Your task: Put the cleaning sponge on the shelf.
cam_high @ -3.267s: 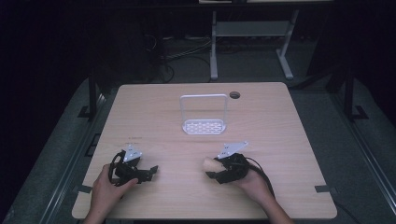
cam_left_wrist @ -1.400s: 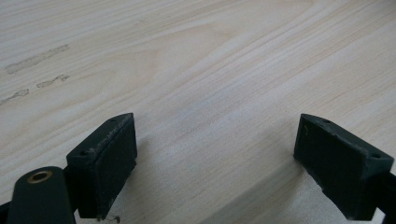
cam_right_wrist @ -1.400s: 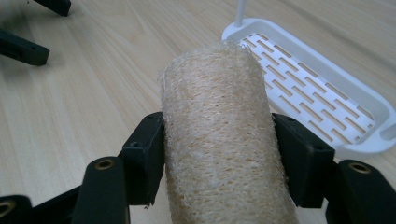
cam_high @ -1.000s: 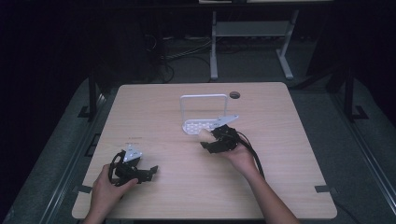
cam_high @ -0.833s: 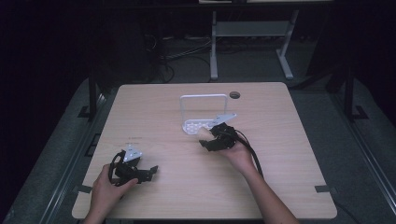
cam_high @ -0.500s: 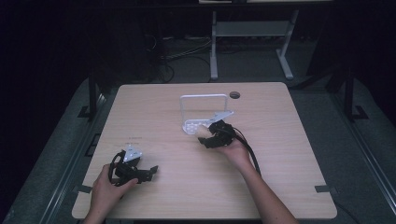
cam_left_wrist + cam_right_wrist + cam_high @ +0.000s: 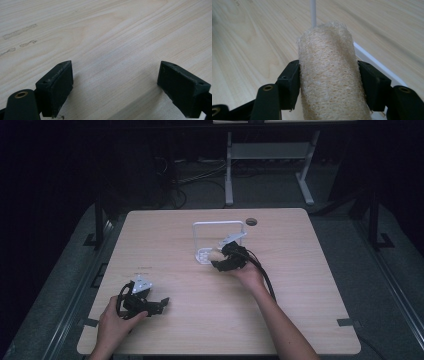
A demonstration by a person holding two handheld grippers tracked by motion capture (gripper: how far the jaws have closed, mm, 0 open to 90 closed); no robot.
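Table [image 7: 300, 310]: pale wood. White wire rack [image 7: 218, 223]: upright, mid-table. Right gripper [image 7: 218, 257]: clamped on loofah sponge [image 7: 332, 75], poised at the rack's base; risk of snagging its frame and tipping it. Left gripper [image 7: 162, 303]: jaws wide, empty, resting near the table's front.

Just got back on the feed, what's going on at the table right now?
A person works with tongs in each hand. The right tongs are shut on a beige loofah roll and hold it over the near edge of the white wire rack at mid-table; it is not set down yet. The left tongs sit open, with nothing in them, low over the wooden table near the person's side.
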